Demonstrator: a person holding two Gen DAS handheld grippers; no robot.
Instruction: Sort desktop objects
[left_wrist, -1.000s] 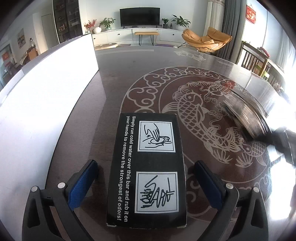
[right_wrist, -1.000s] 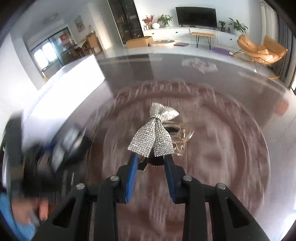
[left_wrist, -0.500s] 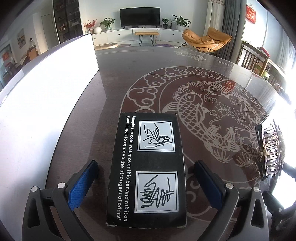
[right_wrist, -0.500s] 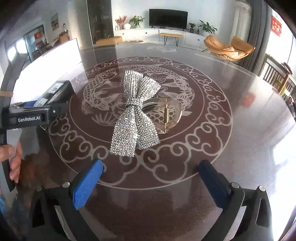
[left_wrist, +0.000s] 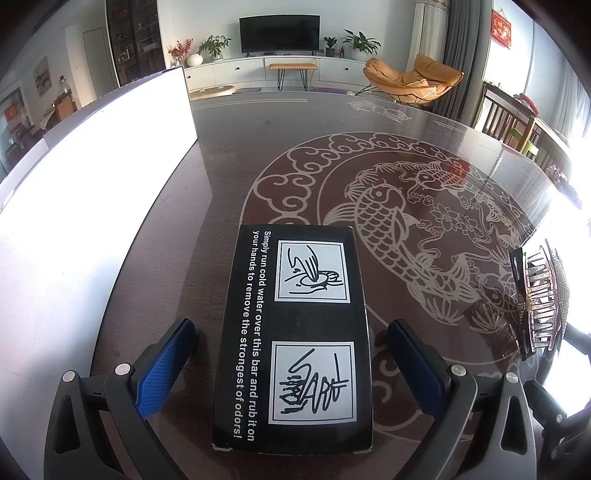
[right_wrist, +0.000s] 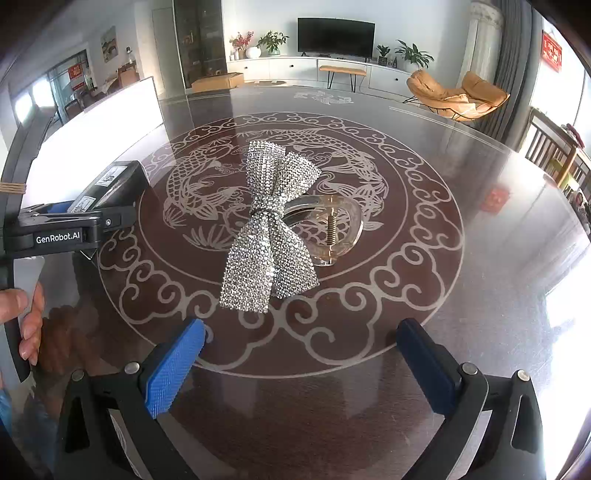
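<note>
The right tool (right_wrist: 301, 363) stands released, its blue pads wide apart with nothing between them. Just ahead of it the rhinestone bow hair clip (right_wrist: 271, 225) lies on the dark fish-patterned surface (right_wrist: 424, 229). The left tool (left_wrist: 290, 371) is also released, its pads either side of a black box (left_wrist: 293, 332) without touching it. The box lies flat beside a white panel (left_wrist: 92, 206).

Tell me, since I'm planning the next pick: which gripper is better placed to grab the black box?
Left. The left gripper has its open jaws on either side of the black box. The right gripper is open over bare table, facing the rhinestone bow clip.
</note>
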